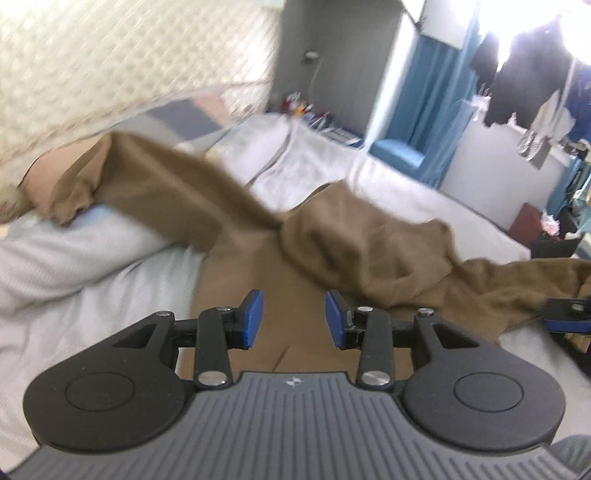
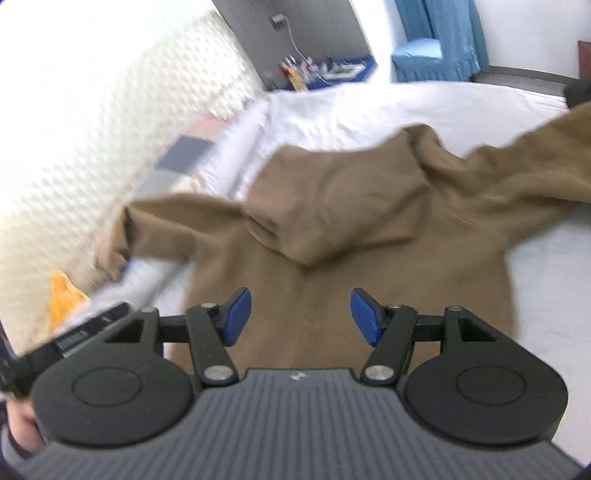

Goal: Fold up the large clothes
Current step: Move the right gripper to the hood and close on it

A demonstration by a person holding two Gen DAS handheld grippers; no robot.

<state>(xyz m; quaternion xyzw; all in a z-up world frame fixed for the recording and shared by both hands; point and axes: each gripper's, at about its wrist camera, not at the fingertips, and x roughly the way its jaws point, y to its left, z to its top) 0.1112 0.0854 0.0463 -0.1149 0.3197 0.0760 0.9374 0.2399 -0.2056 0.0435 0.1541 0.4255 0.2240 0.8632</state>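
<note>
My left wrist camera sits just behind the left gripper (image 1: 294, 319) and looks forward and down along its blue-padded fingers, close over the brown hooded sweatshirt (image 1: 354, 236) spread on the white-sheeted bed (image 1: 66, 273). My right wrist camera looks the same way past the right gripper (image 2: 301, 316), near the same sweatshirt (image 2: 332, 206). Both views face the cream patterned headboard (image 1: 122, 62) and blue curtain (image 1: 439, 122), and share the garment, bed (image 2: 369, 110), headboard (image 2: 107, 129) and curtain (image 2: 454, 29).

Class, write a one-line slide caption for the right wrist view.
Open right tool above a brown hoodie spread on a white bed.
</note>
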